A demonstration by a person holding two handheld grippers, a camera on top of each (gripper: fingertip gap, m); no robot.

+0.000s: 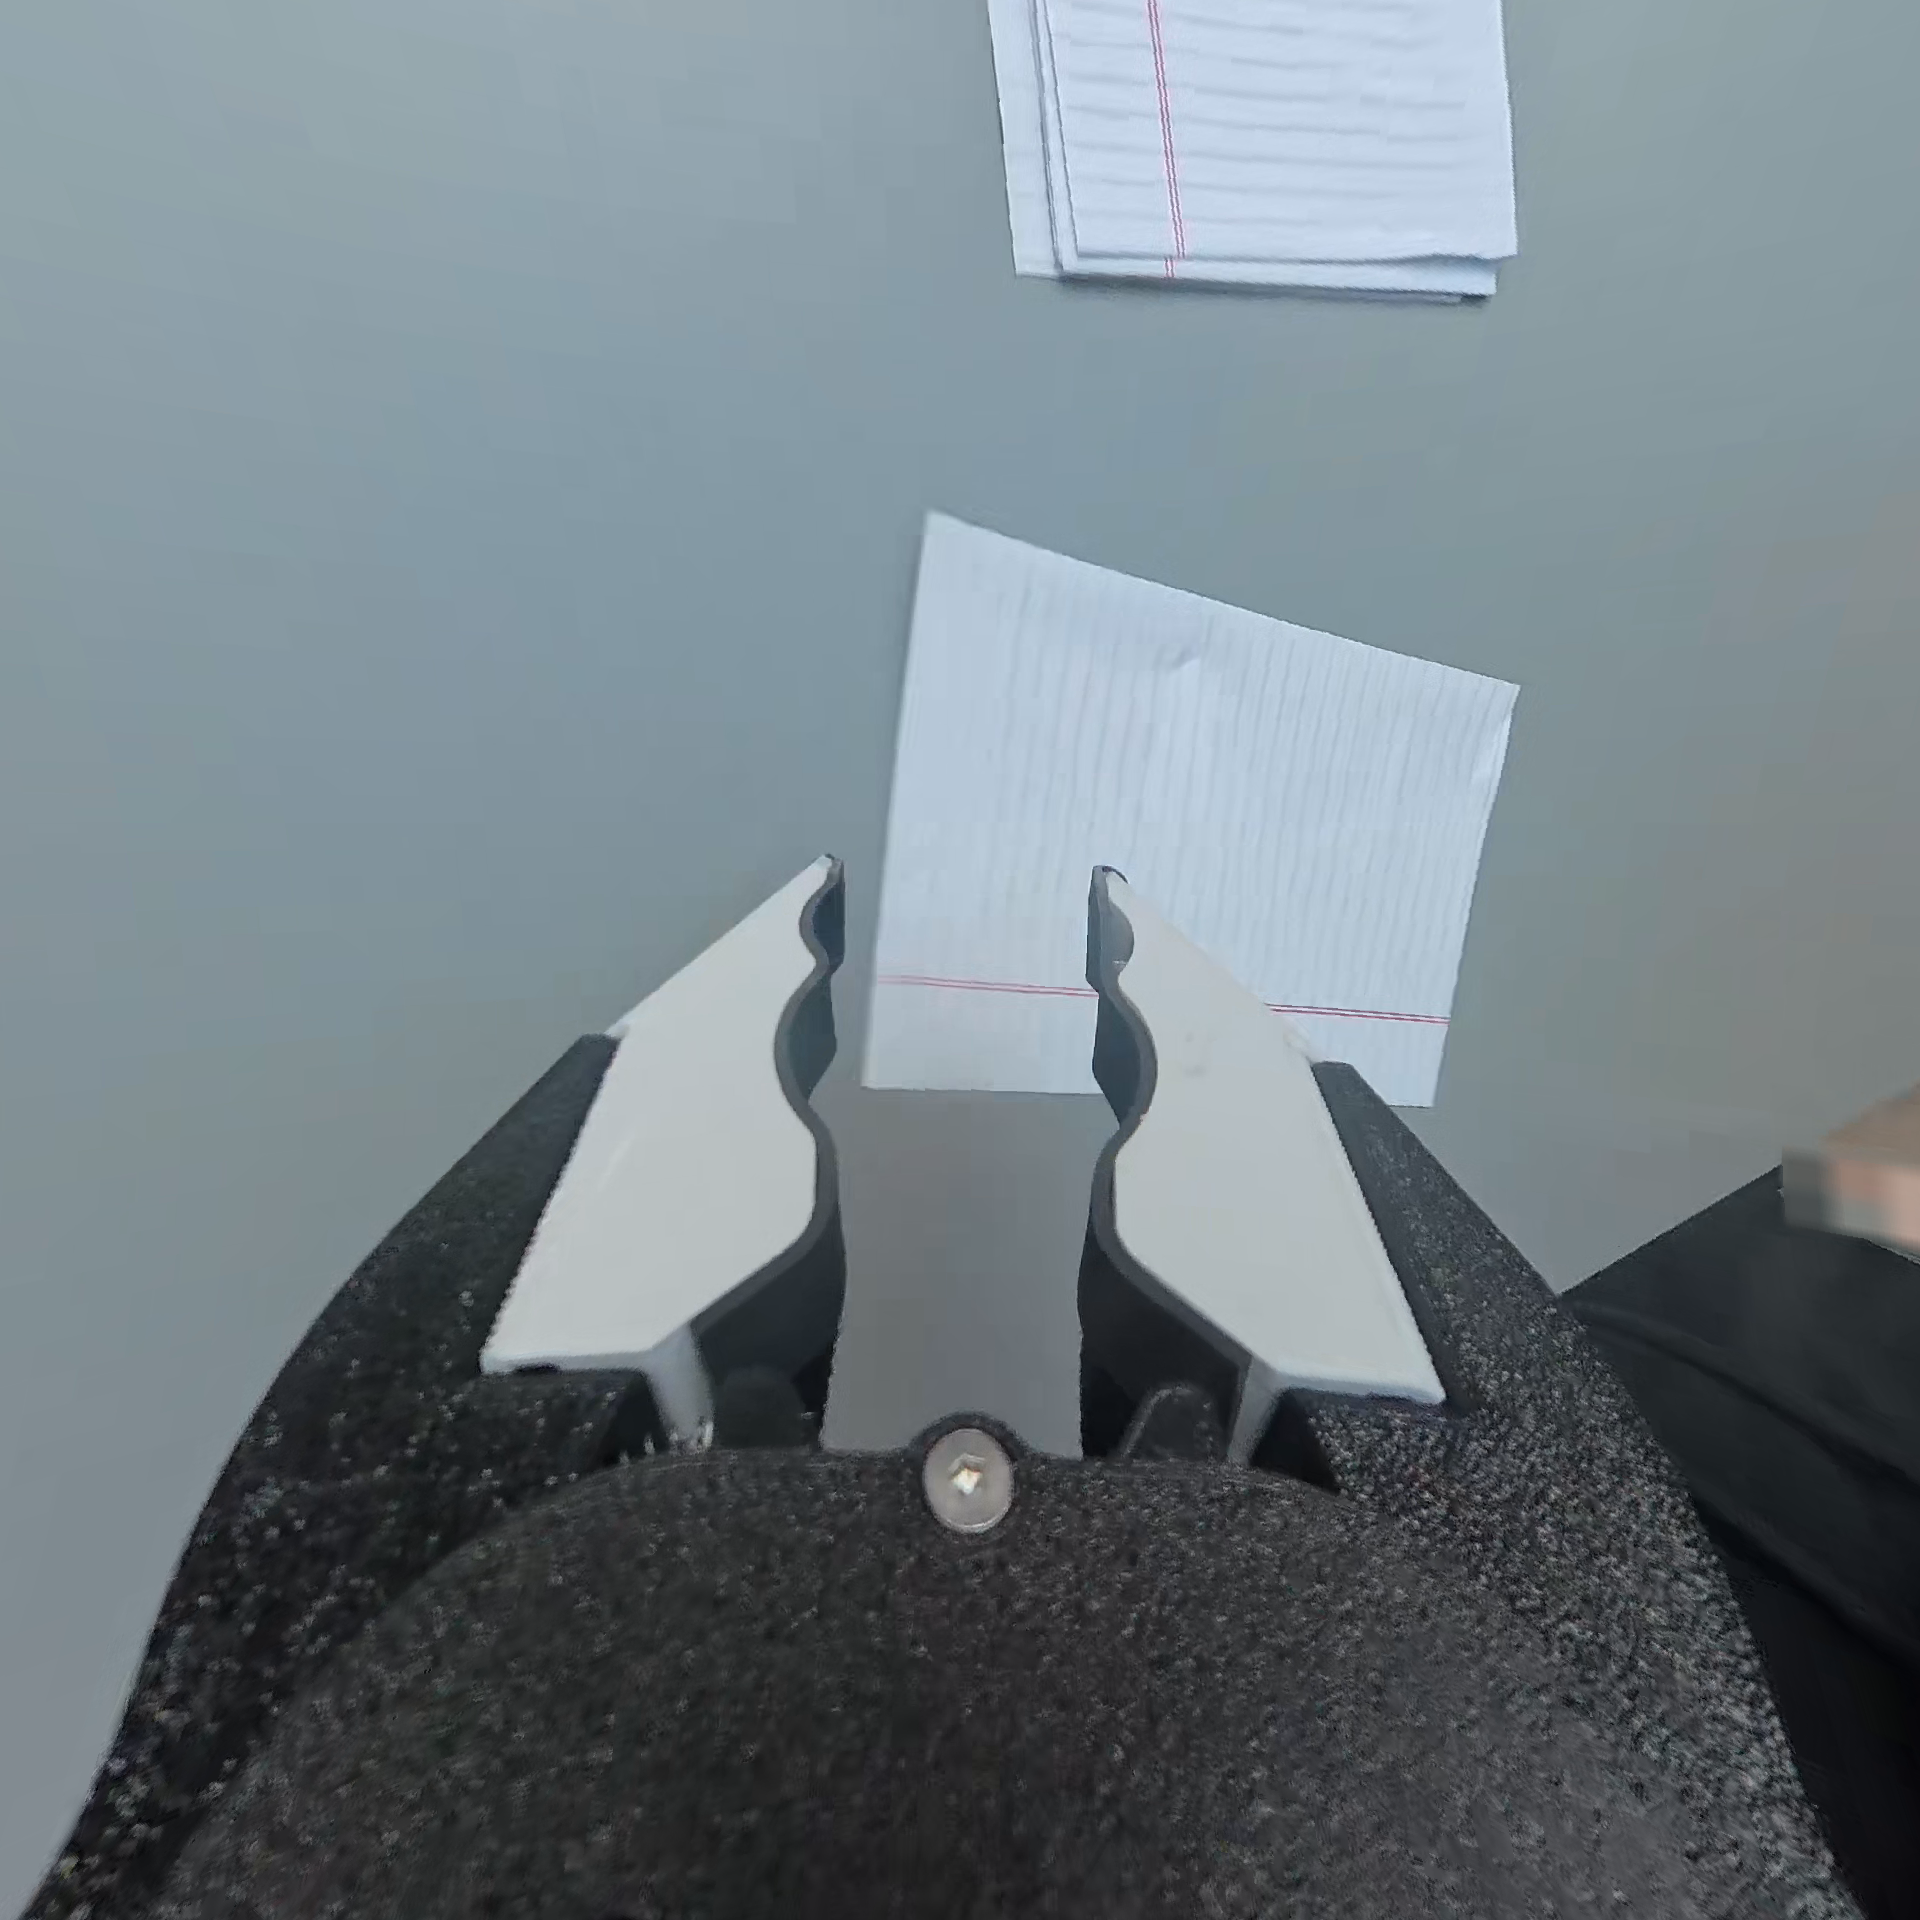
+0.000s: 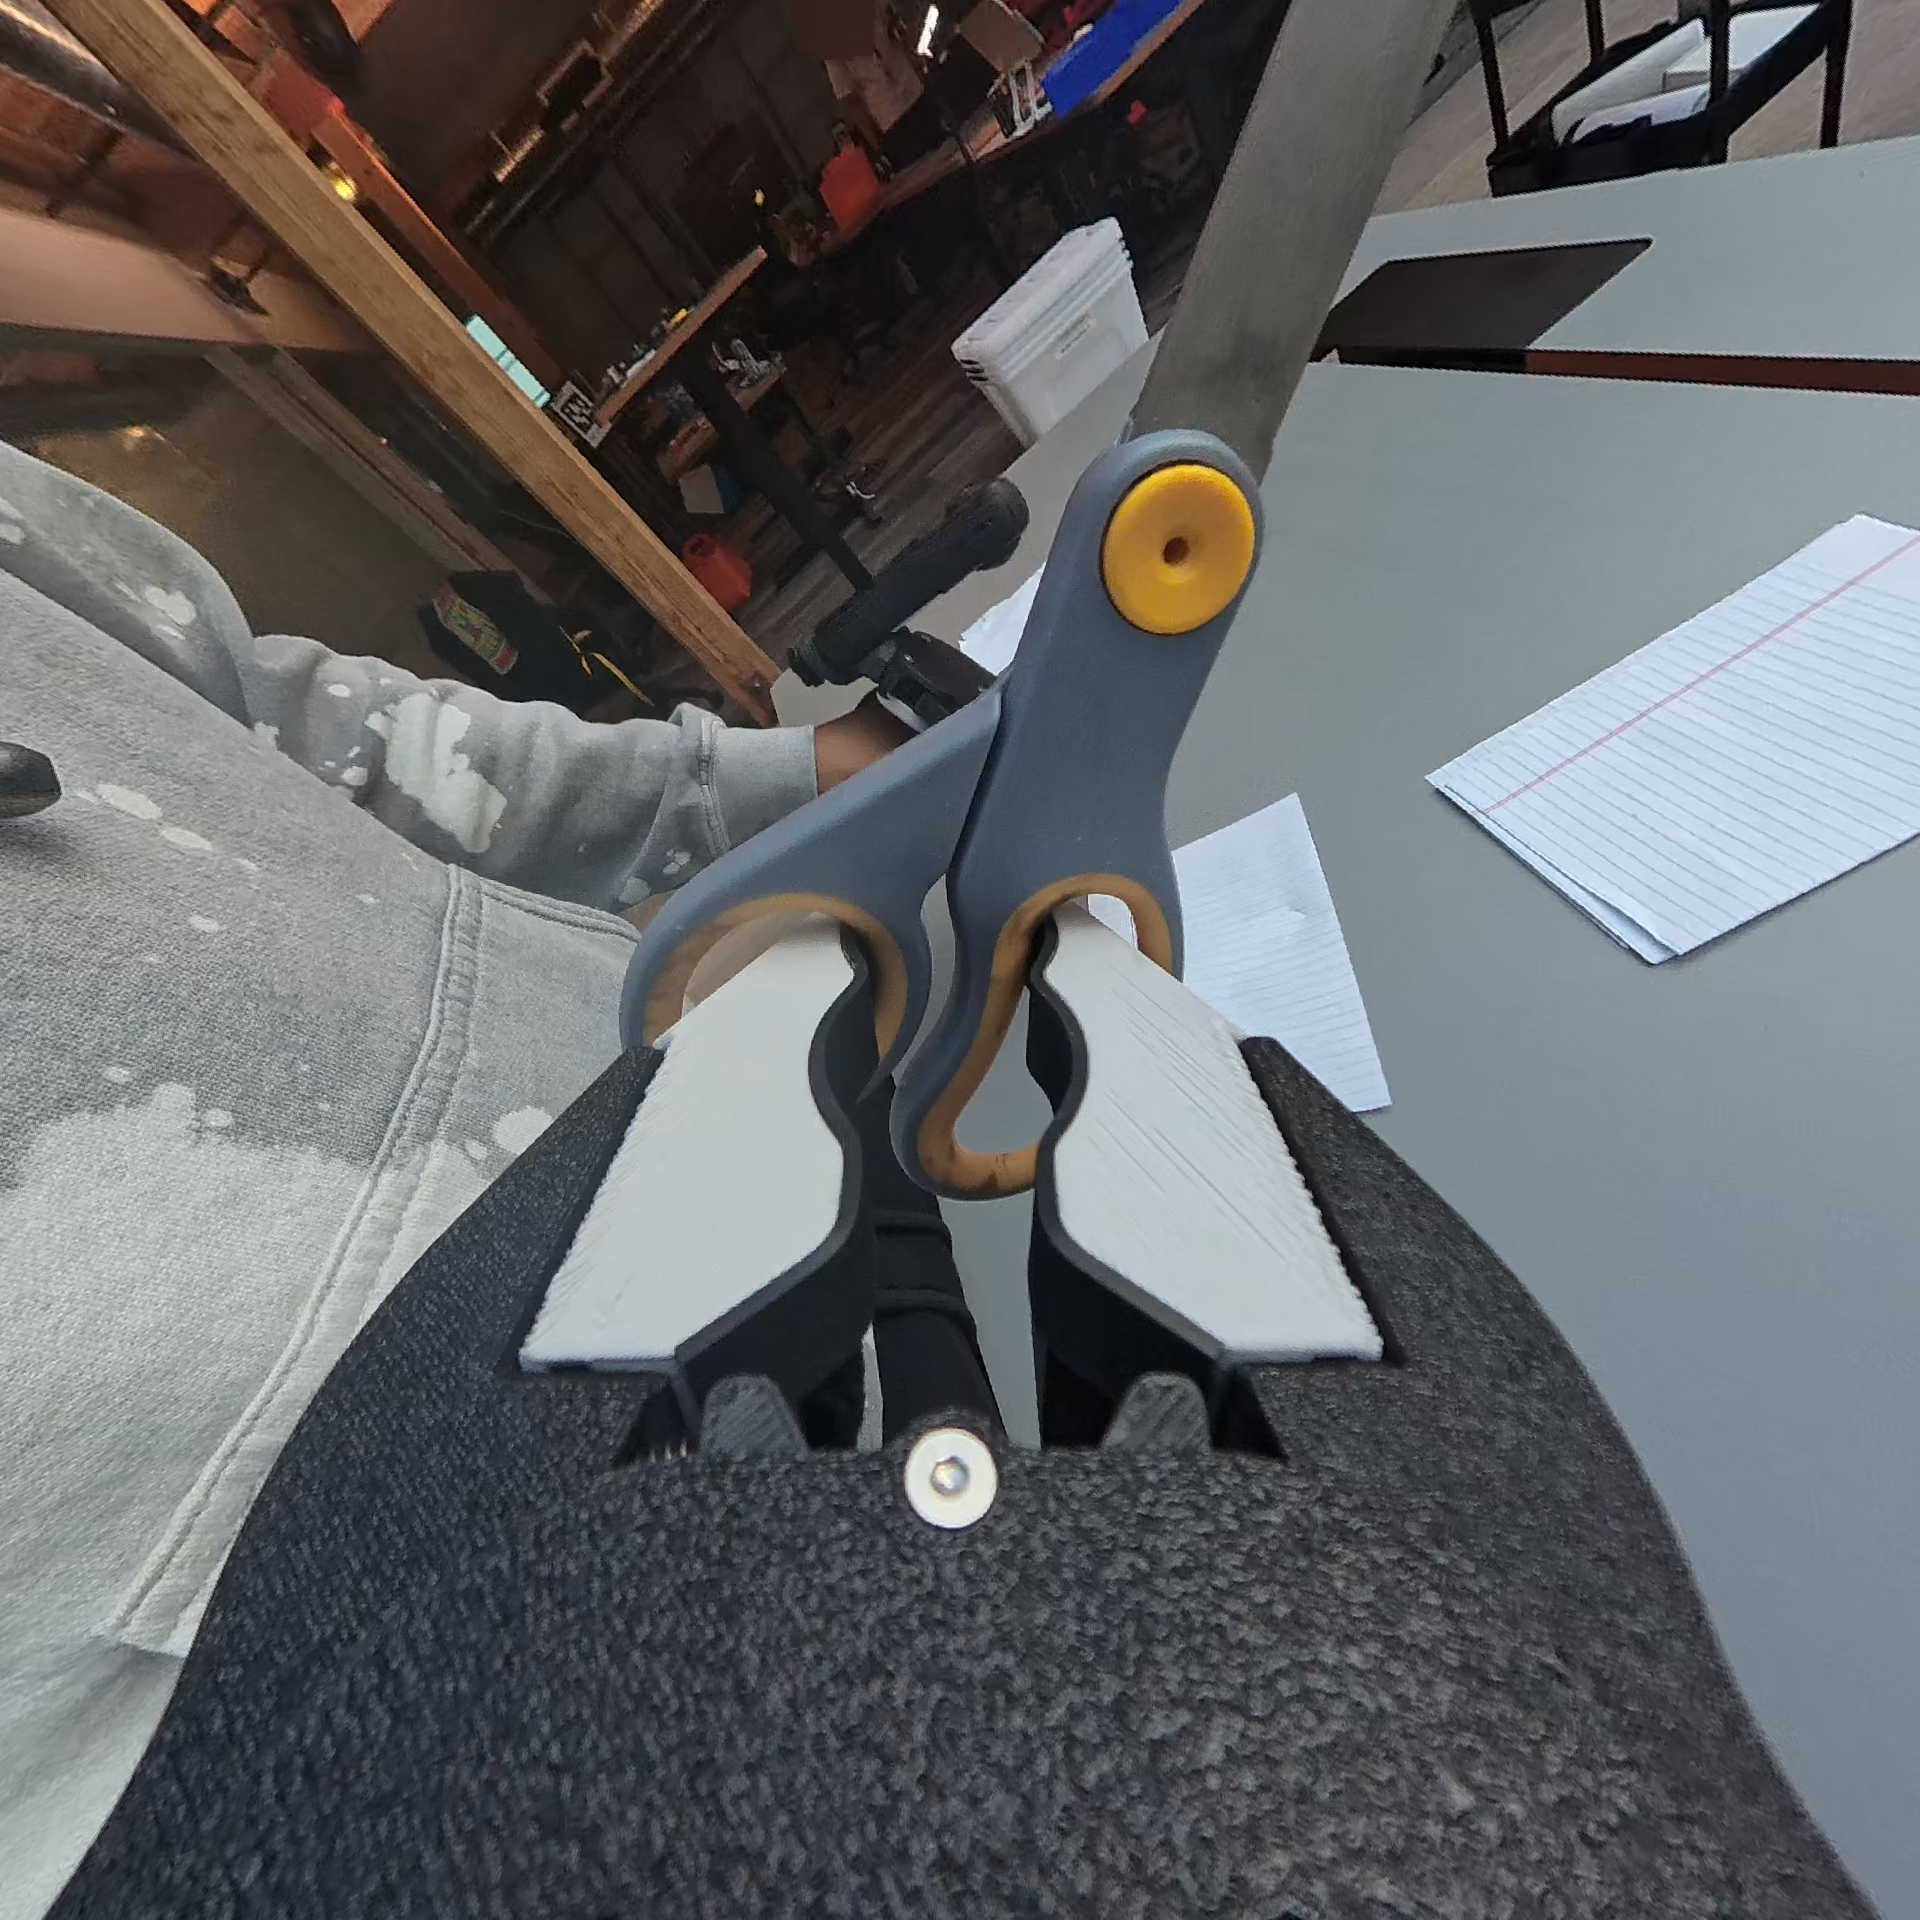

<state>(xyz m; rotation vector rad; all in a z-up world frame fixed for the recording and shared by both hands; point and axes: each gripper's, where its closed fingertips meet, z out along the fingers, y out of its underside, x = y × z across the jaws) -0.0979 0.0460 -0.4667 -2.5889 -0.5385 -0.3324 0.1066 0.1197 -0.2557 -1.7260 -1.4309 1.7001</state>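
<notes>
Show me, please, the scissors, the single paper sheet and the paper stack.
scissors (image 2: pixel 1081 769): right wrist view, grey handle.
single paper sheet (image 1: pixel 1174 810): left wrist view, sheet's middle.
paper stack (image 1: pixel 1257 135): left wrist view, top sheet.

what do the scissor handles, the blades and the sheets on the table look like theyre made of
Grey scissor handles with orange-lined loops: matte moulded plastic, the orange lining possibly softer rubber, scuffed dark. Yellow pivot cap: smooth plastic. Dull grey scissor blades: likely brushed metal, blurred. White ruled sheet and stack of ruled sheets: thin paper, slightly creased, on a matte grey table.
</notes>
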